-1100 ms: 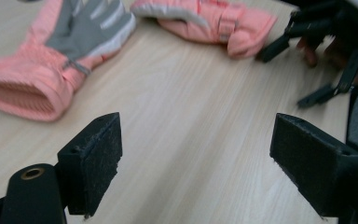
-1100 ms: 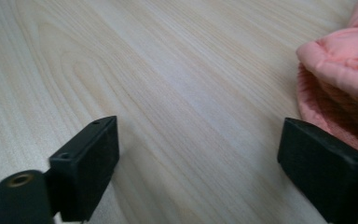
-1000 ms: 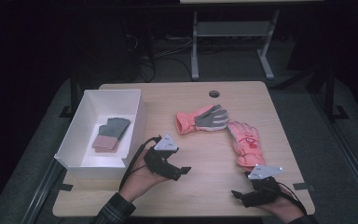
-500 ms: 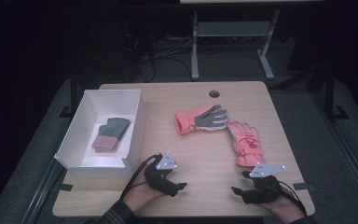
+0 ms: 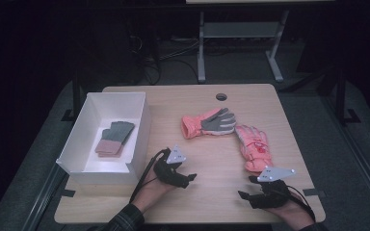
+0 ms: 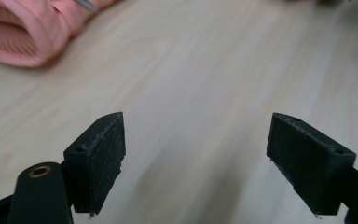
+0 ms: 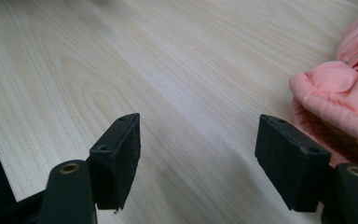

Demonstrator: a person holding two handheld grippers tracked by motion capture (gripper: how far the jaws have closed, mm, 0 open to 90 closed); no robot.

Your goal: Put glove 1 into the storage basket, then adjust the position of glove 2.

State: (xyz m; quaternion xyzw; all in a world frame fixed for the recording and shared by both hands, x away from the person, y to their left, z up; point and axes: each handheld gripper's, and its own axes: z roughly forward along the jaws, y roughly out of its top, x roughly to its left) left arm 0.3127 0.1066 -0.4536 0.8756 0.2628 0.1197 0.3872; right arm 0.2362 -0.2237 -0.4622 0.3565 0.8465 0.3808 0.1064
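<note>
Two pink gloves lie on the wooden table (image 5: pixel 173 103): one palm-up with a grey palm (image 5: pixel 209 122), the other (image 5: pixel 253 147) to its right. My left gripper (image 5: pixel 189 180) rests low near the front, beside the white box (image 5: pixel 140 139). It is open; its jaws have just been closing a little on nothing (image 6: pixel 196 158), with a pink cuff (image 6: pixel 23 32) farther off. My right gripper (image 5: pixel 246 187) sits at the front right, just below the right glove. It is open too, jaws also narrowing with nothing between them (image 7: pixel 198 158), and the glove (image 7: pixel 340 93) lies beside its right jaw.
The white box holds a folded grey-and-pink pair of gloves (image 5: pixel 113 138). A round cable hole (image 5: pixel 221 96) sits near the table's far edge. Bare wood lies between the two grippers. A metal stand (image 5: pixel 201 43) rises behind the table on the dark floor.
My left hand has sunk and drawn back toward the table's front edge. The right hand has stayed where it was. The gloves have not moved.
</note>
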